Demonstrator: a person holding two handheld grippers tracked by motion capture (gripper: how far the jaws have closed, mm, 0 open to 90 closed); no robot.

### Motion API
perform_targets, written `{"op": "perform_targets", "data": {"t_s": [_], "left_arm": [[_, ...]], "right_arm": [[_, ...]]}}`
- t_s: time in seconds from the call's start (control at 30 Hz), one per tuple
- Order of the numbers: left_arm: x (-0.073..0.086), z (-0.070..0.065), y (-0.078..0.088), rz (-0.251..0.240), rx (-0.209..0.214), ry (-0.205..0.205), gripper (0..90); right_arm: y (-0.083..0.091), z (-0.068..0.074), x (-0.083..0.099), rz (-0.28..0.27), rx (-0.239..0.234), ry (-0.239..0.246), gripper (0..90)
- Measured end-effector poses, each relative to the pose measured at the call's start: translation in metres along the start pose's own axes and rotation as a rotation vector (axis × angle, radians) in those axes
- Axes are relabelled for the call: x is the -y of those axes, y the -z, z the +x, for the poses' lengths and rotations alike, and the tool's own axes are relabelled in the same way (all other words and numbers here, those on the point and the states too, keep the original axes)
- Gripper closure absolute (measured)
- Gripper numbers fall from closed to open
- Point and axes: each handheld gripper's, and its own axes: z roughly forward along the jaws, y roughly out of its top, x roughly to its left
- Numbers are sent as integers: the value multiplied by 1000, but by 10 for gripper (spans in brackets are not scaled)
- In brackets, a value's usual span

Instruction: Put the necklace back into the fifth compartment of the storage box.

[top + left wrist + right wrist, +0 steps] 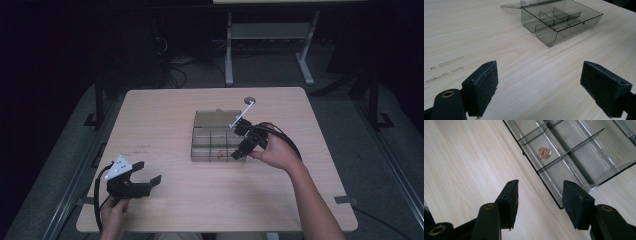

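- A clear smoky plastic compartment box (216, 142) with its lid folded open behind it sits near the middle of the pale wooden table (165, 115), slightly toward the person's right side.
- Thin dividers split the box into several small cells; the high view shows a front row and a row behind it.
- A small crumpled copper-coloured scrap (544, 152) lies on the floor of one front-row cell, seen in the high view as a reddish speck (220, 155) close to the front wall, toward the right end.
- The right gripper (239, 153), black with a grey plate on top, is held at the box's front right corner, its tips at the front wall's edge.
- In the right gripper view its jaws stand apart with nothing between the pads; the box's dark front edge runs just ahead of the gap, and the scrap lies farther on inside the box.
- The right hand (276, 150) wraps the gripper body, with a black cable looping over it.
- The left gripper (150, 172) sits well apart from the box, near the table's front left corner, held by the left hand (116, 207).
- Its jaws are spread wide and empty, pointing across bare wood toward the box (560, 21).
- Faint smudge marks (450, 61) show on the wood to the left of that gripper.
- Behind the table stands a grey metal frame (265, 45) on a dark floor.
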Motion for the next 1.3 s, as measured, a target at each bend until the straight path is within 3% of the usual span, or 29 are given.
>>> {"op": "perform_targets", "data": {"t_s": [0.67, 1.3], "left_arm": [[0, 1, 1, -1, -3, 3, 143], [0, 1, 1, 0, -2, -2, 143]], "right_arm": [[3, 4, 23, -2, 0, -1, 447], [-1, 4, 54, 0, -12, -35, 440]]}}
